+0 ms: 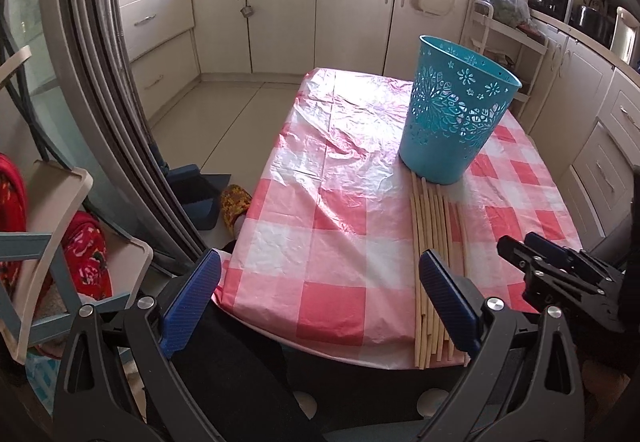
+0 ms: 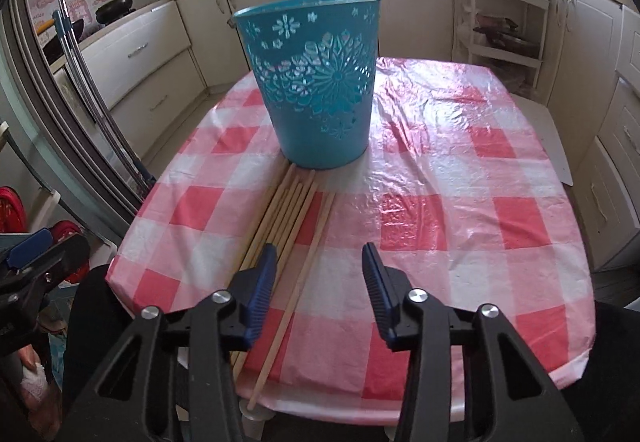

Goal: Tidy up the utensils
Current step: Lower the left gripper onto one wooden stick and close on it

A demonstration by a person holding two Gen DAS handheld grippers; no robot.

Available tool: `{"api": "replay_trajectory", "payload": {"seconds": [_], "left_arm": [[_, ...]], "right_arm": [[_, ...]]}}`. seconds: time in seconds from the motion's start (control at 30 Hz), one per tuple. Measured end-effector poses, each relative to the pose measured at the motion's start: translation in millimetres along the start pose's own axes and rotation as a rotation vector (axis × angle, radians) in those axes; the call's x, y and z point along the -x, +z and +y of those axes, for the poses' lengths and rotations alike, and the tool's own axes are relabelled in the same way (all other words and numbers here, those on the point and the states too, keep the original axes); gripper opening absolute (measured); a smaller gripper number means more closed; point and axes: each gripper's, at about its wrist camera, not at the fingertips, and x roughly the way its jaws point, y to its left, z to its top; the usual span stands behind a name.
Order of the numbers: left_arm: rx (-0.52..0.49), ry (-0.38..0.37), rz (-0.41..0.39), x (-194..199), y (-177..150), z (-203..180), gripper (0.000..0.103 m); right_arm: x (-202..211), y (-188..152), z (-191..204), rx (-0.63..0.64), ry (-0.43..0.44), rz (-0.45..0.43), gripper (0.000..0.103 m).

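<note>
A bundle of long wooden chopsticks lies on the pink checked tablecloth, its far ends touching the foot of an upright teal cut-out basket. My left gripper is open wide above the table's near edge, and its right finger overlaps the bundle in view. In the right wrist view the basket stands ahead and the chopsticks run toward me. My right gripper is open, and one stray chopstick lies on the cloth below the gap, nearer the left finger. Nothing is held.
The table's near edge sits over a person's dark-trousered legs. A sliding door frame stands to the left and a white shelf cart beyond the table. Kitchen cabinets line the back and right.
</note>
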Motion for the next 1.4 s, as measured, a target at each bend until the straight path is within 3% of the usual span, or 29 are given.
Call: {"api": "replay_trajectory", "payload": {"seconds": [0.23,0.47,0.8,1.1,1.2,1.4], "left_arm": [[-0.031,-0.024,0.03,-37,12,-17,0.095],[-0.072,-0.058,0.082,-82,25,-45,0.093],[-0.112,-0.062,0.202,-144,27,-69,0.08],[-0.12,-0.052,0.212,-147,27,-71,0.079],[-0.119,-0.053,0.218,-144,28,-71,0.073],[-0.13,-0.046,0.227,-148,29,-71,0.071]], "right_arm": [[-37,-2,4,0.042,-0.01,0.073,0.03],[-51,2,-5,0.145,0.009,0.096,0.013],[-47,6,-50,0.107,0.054,0.077,0.013],[-48,8,-56,0.083,0.101,0.063,0.014],[-47,8,-59,0.078,0.109,0.064,0.014],[-47,7,-60,0.068,0.118,0.063,0.014]]}}
